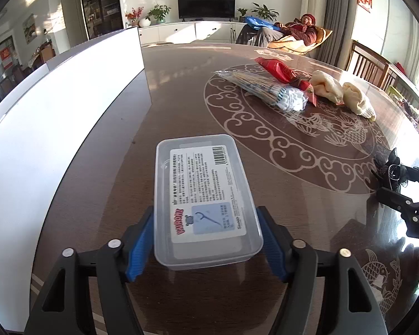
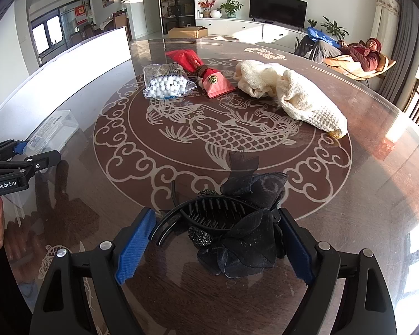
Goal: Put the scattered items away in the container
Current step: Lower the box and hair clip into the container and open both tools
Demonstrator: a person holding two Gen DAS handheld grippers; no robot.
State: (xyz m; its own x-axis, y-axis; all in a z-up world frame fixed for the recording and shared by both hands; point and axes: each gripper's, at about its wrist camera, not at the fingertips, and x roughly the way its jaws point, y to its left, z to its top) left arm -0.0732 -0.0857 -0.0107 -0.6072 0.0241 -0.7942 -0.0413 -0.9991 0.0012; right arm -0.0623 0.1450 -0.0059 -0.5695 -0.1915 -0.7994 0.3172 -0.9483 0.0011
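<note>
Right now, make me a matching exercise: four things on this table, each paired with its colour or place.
Things:
1. plastic box
2. hair clip
3. knitted cloth
4. cotton swab bag

Descriptions:
A. cream, on the table
B. black, between the right gripper's fingers
C. holds white tips, beside the red pouch
D. clear, between the left gripper's fingers

Pairs: 1-D, 2-B, 3-A, 4-C

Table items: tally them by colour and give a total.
Black: 1, hair clip
Red: 1, pouch
Cream: 1, knit cloth
Clear: 2, plastic box, cotton swab bag
Total: 5
</note>
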